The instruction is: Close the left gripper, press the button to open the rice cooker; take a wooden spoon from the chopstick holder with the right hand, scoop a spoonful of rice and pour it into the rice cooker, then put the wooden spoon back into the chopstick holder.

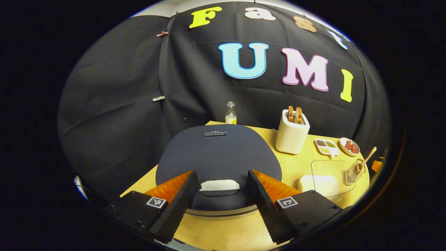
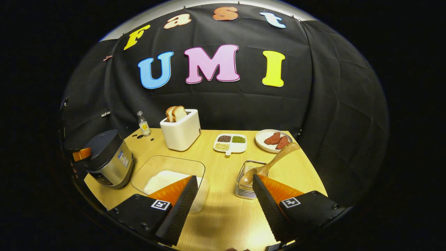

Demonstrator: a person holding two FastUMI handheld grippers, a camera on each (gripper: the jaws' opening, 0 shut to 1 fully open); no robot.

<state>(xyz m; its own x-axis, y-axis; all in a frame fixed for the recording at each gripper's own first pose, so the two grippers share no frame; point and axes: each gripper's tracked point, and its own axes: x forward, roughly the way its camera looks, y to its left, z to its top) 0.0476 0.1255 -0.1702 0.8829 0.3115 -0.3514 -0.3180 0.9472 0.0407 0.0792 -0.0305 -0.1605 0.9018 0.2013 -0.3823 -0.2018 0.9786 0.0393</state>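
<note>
Your left gripper (image 1: pixel 219 195): fingers wide apart, empty, over the rice cooker (image 1: pixel 218 160) (lid down) | your right gripper (image 2: pixel 223 195): spread wide, empty | wooden spoon (image 2: pixel 268 165) leaning in chopstick holder (image 2: pixel 248 181), just ahead.

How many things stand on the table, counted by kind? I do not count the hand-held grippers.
Appliances: 2, rice cooker, toaster
Dishes and containers: 4, rice container, divided dish, plate, chopstick holder
Bottles: 1, bottle
Utensils: 1, wooden spoon
Total: 8
</note>
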